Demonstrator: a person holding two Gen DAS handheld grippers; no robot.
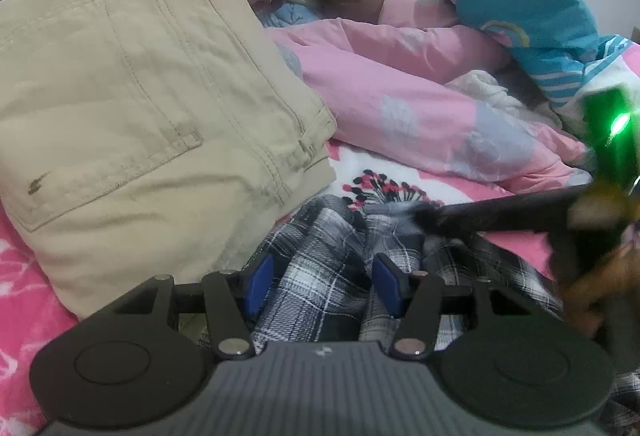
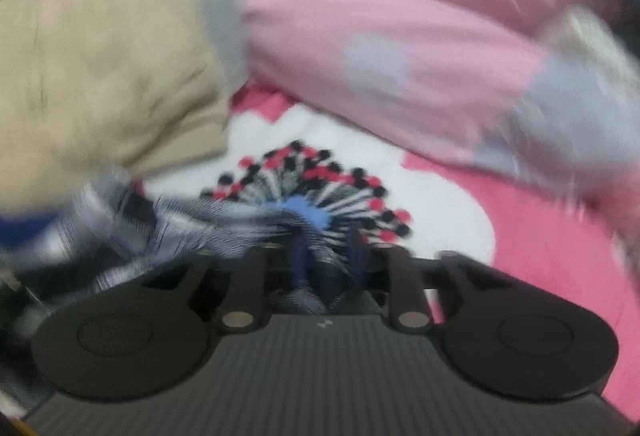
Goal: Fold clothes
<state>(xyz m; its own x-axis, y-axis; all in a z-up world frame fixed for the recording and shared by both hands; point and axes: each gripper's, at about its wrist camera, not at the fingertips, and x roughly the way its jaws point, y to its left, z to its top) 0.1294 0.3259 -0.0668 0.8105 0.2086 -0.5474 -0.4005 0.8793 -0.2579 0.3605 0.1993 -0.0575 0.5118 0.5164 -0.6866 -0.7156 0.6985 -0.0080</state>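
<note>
Plaid shirt (image 1: pixel 320 268) bunches between my left fingers (image 1: pixel 262 282), parted, not pinching; my right fingers' (image 2: pixel 298 260) grip is too blurred to tell. Catch 1 edge, then pull flat.

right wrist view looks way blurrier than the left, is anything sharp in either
Right wrist view: motion smear throughout, the plaid garment and pink quilt streaked. Left wrist view: mostly sharp, stitching on the beige trousers crisp, only the right gripper blurred, with green light glare at the right edge.
</note>
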